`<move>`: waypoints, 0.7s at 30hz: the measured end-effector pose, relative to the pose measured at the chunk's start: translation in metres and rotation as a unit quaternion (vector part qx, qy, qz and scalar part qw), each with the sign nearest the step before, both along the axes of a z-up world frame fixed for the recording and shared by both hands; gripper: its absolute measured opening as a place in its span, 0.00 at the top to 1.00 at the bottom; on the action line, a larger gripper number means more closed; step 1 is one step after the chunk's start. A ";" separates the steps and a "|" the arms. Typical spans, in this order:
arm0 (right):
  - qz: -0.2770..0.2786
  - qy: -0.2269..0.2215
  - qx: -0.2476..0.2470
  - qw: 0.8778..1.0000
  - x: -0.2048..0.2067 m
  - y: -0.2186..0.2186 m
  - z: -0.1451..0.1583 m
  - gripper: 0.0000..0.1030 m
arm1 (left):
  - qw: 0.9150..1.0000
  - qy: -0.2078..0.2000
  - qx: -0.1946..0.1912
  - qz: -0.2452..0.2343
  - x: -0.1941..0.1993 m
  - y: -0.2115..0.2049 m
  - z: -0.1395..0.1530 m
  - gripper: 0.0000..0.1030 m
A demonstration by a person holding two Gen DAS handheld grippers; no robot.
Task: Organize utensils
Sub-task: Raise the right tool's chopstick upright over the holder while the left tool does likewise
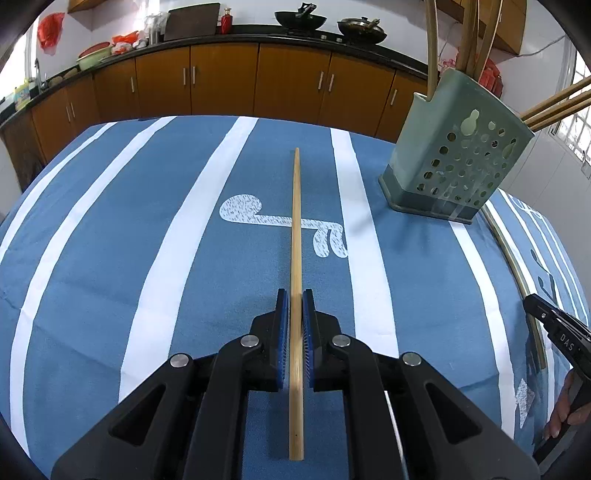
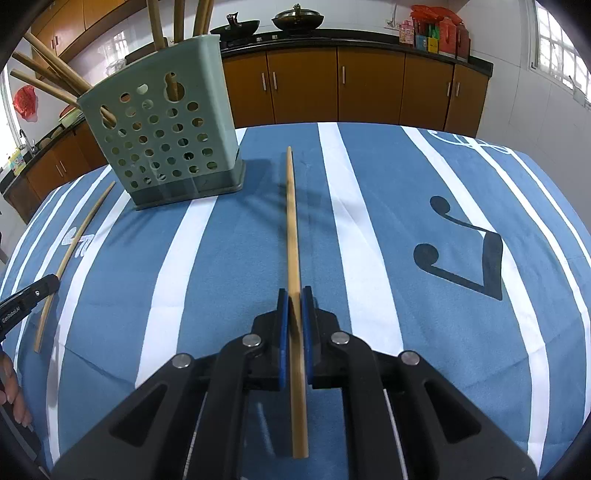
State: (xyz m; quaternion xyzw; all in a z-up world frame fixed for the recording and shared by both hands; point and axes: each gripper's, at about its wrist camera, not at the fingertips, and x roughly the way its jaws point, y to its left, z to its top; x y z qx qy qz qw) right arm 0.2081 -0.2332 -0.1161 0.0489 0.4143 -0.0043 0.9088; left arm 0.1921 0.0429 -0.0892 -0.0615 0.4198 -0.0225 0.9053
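Observation:
In the left wrist view my left gripper (image 1: 295,295) is shut on a bamboo chopstick (image 1: 296,206) that points away over the blue striped tablecloth (image 1: 129,240). The right wrist view shows my right gripper (image 2: 294,293) shut on a second chopstick (image 2: 291,206), which casts a shadow on the cloth beside it. A green perforated utensil holder (image 1: 458,158) (image 2: 166,129) stands at the back between the two grippers, with several chopsticks sticking out of it. Each wrist view catches the other gripper at its edge: the right gripper (image 1: 532,306) and the left gripper (image 2: 53,286).
The tablecloth carries white stripes and a black music note (image 2: 465,258). Behind the table runs a dark counter (image 1: 258,31) over brown cabinets, with woks (image 1: 301,18), a bowl and bottles on it. A person's fingers (image 1: 565,410) show at the edges.

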 end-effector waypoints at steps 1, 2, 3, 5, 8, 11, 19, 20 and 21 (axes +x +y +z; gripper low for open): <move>0.000 0.000 0.001 1.000 0.000 0.000 0.000 0.91 | 1.000 0.000 0.000 0.000 0.000 0.000 0.000 0.91; 0.000 0.000 0.001 1.000 0.000 0.000 0.000 0.91 | 1.000 0.000 -0.001 0.000 0.000 0.000 0.000 0.91; 0.000 0.000 0.002 1.000 0.000 0.000 0.000 0.91 | 1.000 0.000 -0.001 0.000 0.000 0.000 0.000 0.91; 0.000 0.000 0.004 1.000 0.000 0.000 0.000 0.91 | 1.000 0.000 -0.001 0.000 0.000 0.000 0.000 0.91; 0.000 0.000 0.006 1.000 -0.001 -0.001 0.000 0.91 | 1.000 0.000 -0.001 0.000 0.000 0.000 0.000 0.91; 0.000 0.000 0.007 1.000 -0.001 -0.001 0.000 0.91 | 1.000 0.000 -0.001 0.000 0.000 0.000 0.000 0.91; 0.000 0.000 0.006 1.000 -0.001 -0.001 0.000 0.91 | 1.000 0.000 0.010 -0.007 0.000 -0.005 0.000 0.90; 0.000 0.000 0.003 1.000 -0.002 -0.001 0.000 0.91 | 1.000 0.000 0.017 -0.012 -0.001 -0.007 0.001 0.88; 0.000 0.001 0.002 1.000 -0.004 -0.001 0.000 0.91 | 1.000 0.000 0.022 -0.018 -0.002 -0.008 0.001 0.87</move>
